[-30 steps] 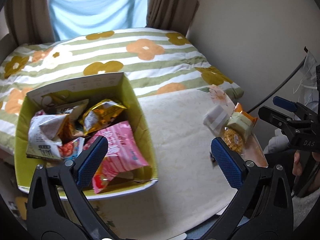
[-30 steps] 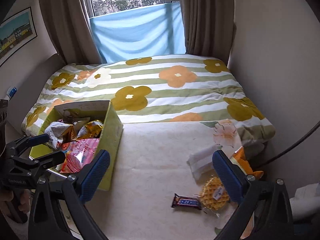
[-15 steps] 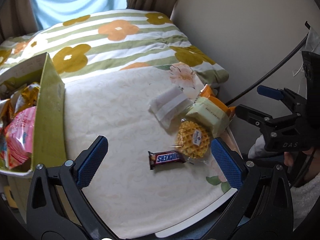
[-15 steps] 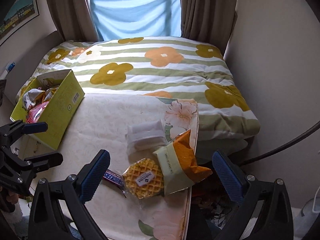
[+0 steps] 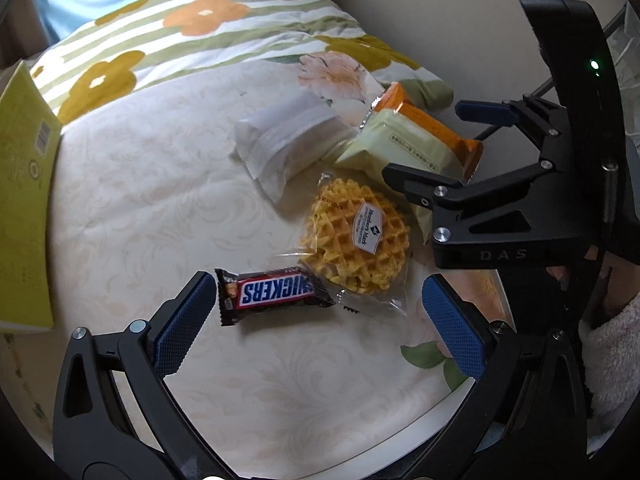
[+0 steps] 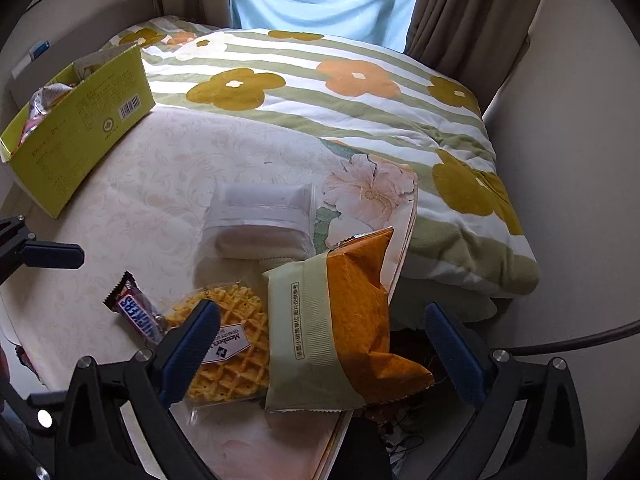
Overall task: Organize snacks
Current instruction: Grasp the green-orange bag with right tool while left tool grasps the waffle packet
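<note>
A Snickers bar [image 5: 272,293] lies on the cream mat, between the spread fingers of my open left gripper [image 5: 318,322]. Beside it sits a wrapped waffle [image 5: 356,238], a white packet [image 5: 290,142] and an orange and pale green snack bag [image 5: 412,142]. My right gripper [image 6: 324,354] is open, its fingers standing either side of the orange and green bag [image 6: 340,332], with the left pad over the waffle [image 6: 232,360]. The Snickers bar [image 6: 138,314] and white packet [image 6: 260,222] also show there. The yellow-green snack box [image 6: 80,120] stands at far left, holding several packets.
A floral striped quilt [image 6: 340,92] covers the bed behind the mat [image 5: 160,200]. The mat's edge drops off at the right beside the wall [image 6: 580,160], where a dark cable [image 6: 580,338] runs. A person's fleece sleeve [image 5: 612,356] is at the right.
Both grippers have swung right from the box and down toward the loose snacks. The left now frames the Snickers bar; the right hangs over the orange and green bag.
</note>
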Tool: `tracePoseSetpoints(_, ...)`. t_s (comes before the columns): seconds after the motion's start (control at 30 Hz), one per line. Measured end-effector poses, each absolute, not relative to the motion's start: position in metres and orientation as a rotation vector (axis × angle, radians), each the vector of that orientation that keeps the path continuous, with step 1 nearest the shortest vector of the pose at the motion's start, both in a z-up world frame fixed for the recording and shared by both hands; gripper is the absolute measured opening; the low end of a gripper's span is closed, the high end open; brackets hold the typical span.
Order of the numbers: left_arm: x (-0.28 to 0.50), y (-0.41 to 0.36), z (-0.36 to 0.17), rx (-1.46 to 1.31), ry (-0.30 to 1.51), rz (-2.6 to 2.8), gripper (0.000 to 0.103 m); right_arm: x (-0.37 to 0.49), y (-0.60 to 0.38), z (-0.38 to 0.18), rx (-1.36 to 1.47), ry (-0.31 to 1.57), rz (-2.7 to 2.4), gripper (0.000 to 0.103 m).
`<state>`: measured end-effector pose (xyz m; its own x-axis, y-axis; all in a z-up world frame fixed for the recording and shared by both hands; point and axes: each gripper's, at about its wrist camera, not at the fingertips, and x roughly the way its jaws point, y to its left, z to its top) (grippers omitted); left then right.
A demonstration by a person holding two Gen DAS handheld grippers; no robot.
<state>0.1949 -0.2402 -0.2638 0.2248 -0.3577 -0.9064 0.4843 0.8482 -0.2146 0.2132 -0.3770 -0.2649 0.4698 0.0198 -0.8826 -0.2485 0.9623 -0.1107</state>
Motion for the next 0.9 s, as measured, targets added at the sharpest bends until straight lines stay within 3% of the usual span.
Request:
tracePoseSetpoints(0.3,0.196,-0.262,-0.284,0.204,1.225,-0.623,0.102,0.212,-0.377,-0.291,-0.327,1.1,0.176,0.081)
tracePoseSetpoints(0.9,0.21,-0.292,-0.306,0.287,1.246,-0.658,0.102,0.213,-0.378,-0.297,-0.334,1.081,0.191,0.065)
